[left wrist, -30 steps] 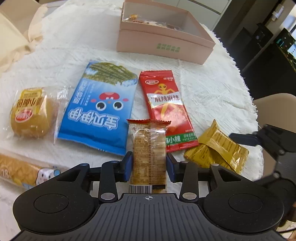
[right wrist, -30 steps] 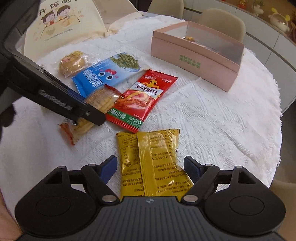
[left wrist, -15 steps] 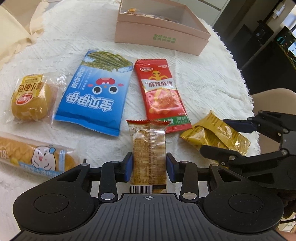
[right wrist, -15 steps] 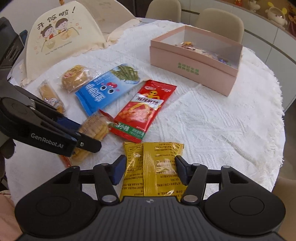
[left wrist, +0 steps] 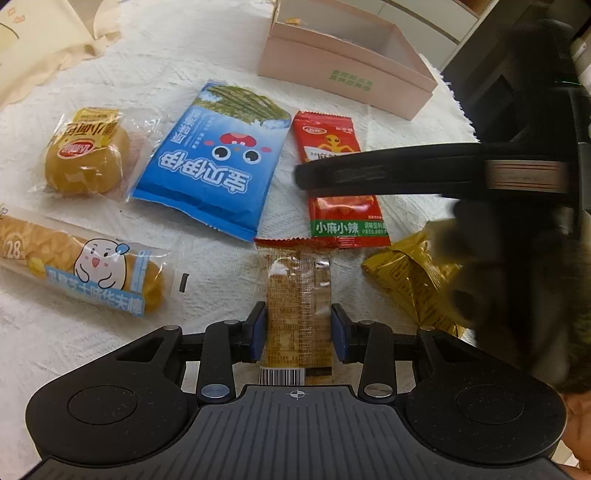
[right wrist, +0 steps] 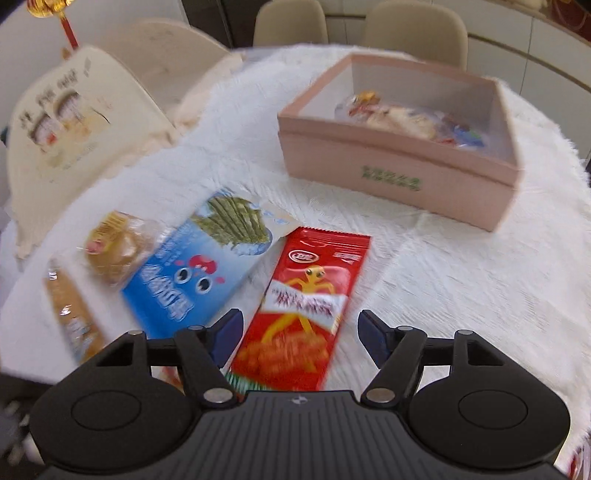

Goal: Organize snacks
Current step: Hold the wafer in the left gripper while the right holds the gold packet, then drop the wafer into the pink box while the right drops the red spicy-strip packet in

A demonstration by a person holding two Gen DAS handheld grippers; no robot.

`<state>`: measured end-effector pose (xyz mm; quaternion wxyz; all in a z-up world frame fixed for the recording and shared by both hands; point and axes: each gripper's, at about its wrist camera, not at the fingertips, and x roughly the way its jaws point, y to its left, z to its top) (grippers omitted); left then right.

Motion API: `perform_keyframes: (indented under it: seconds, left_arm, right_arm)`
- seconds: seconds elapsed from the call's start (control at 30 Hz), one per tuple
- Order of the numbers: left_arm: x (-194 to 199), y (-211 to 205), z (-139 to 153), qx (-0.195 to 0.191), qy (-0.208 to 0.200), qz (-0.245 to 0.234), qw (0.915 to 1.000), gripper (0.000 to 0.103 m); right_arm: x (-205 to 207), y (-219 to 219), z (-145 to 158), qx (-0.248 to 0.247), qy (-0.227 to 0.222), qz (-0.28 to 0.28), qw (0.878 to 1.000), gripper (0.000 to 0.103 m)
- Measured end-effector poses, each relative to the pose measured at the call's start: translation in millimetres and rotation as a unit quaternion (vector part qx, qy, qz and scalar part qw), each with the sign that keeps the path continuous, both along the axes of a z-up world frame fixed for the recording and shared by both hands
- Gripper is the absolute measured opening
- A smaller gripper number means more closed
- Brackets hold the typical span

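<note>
My left gripper (left wrist: pixel 298 325) is shut on a clear-wrapped biscuit packet (left wrist: pixel 298 295) with a red top seal, held just above the white tablecloth. My right gripper (right wrist: pixel 301 332) is open and empty, hovering over the lower half of the red spicy snack packet (right wrist: pixel 306 306). In the left wrist view one right finger (left wrist: pixel 369 173) crosses over that red packet (left wrist: pixel 343 218), and the yellow packet (left wrist: pixel 413 277) lies on the cloth to the right. The pink box (right wrist: pixel 399 173) stands at the back with several snacks inside.
A blue seaweed packet (left wrist: pixel 218 166), a small yellow cake (left wrist: pixel 88 158) and a long bread packet (left wrist: pixel 85 266) lie on the left. A cream food cover (right wrist: pixel 70 125) stands at the far left. Chairs (right wrist: pixel 413 29) stand behind the round table.
My right gripper opened and left the yellow packet on the cloth, then moved forward and left over the red packet. My left gripper still holds the biscuit packet.
</note>
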<state>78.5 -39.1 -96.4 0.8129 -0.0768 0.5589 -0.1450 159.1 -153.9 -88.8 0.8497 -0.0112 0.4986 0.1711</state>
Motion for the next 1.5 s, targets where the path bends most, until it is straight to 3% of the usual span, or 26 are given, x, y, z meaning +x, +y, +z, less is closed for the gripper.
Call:
perform_keyframes:
  seconds: [0.03,0.1,0.2,0.43,0.53,0.67,0.8,0.87,0.93,0.97,1.03,1.17,1.23,1.33,1.37,1.4,1.43,1.5]
  left_arm:
    - [0.1,-0.4,0.0,0.001,0.000,0.000,1.0000,0.041]
    - [1.0,-0.3,0.1,0.001,0.001,0.000,1.0000,0.041]
    - [1.7,0.3,-0.3,-0.002,0.004,0.004,1.0000,0.041]
    - [4.8,-0.3,0.0,-0.004,0.004,0.004,1.0000,0.040]
    - [8.1,0.8,9.0,-0.039,-0.013,0.005,0.9991,0.040]
    - [33.0,-1.1,63.0,-0.082,-0.085,-0.010,0.9930,0.040]
    - [100.0,-14.9,134.8,-0.111,-0.169,-0.015,0.9793,0.041]
    - [143.9,-25.9,152.9,-0.139,-0.182,-0.016,0.9733,0.043]
    - [192.0,-35.8,145.1,-0.159,-0.133,-0.021,0.9780,0.043]
    - [207.7,-32.9,137.4,-0.176,-0.123,0.002,0.9767,0.042]
    - [215.0,-22.6,129.4,-0.188,-0.133,0.036,0.9723,0.042]
    - [186.3,14.2,109.9,-0.212,-0.135,0.051,0.9667,0.042]
    - [162.2,32.8,95.3,-0.190,-0.126,0.064,0.9715,0.042]
    - [138.1,60.1,62.1,-0.175,-0.079,0.106,0.9757,0.042]
    - [132.1,67.9,53.2,-0.175,-0.066,0.122,0.9749,0.042]
    - [125.1,78.4,46.6,-0.170,-0.055,0.138,0.9741,0.042]
    - [116.0,89.5,40.9,-0.157,-0.048,0.158,0.9737,0.042]
    - [101.2,116.7,34.7,-0.129,-0.049,0.191,0.9718,0.042]
  right_arm:
    - [-1.8,7.7,-0.8,-0.023,-0.022,0.009,0.999,0.070]
    - [-6.7,18.1,0.9,-0.055,-0.040,0.037,0.997,0.057]
    - [-17.2,9.9,13.4,-0.046,-0.040,0.055,0.997,0.045]
    - [-52.5,-61.8,57.9,0.025,-0.044,0.013,0.999,0.044]
    - [-61.9,-89.7,78.5,0.048,-0.070,-0.020,0.996,0.044]
    - [-69.8,-117.9,97.7,0.072,-0.100,-0.064,0.990,0.044]
    - [-66.4,-126.0,103.2,0.072,-0.117,-0.088,0.987,0.044]
    - [-61.2,-125.3,102.5,0.069,-0.112,-0.095,0.987,0.044]
    - [-58.1,-124.9,102.1,0.064,-0.109,-0.097,0.987,0.044]
    - [-56.9,-124.5,103.0,0.061,-0.108,-0.097,0.987,0.044]
    - [-56.1,-125.3,106.9,0.053,-0.114,-0.102,0.987,0.044]
    - [-48.7,-139.6,125.0,0.063,-0.132,-0.119,0.982,0.044]
    - [-32.8,-143.5,140.3,0.078,-0.148,-0.117,0.979,0.044]
    - [17.4,-129.7,166.7,0.069,-0.176,-0.107,0.976,0.046]
    - [36.9,-121.1,171.1,0.057,-0.186,-0.101,0.976,0.055]
    - [58.9,-111.3,171.9,0.042,-0.187,-0.091,0.977,0.074]
    - [79.8,-102.5,169.4,0.027,-0.177,-0.082,0.980,0.078]
    - [104.4,-88.7,158.6,-0.006,-0.165,-0.077,0.983,0.078]
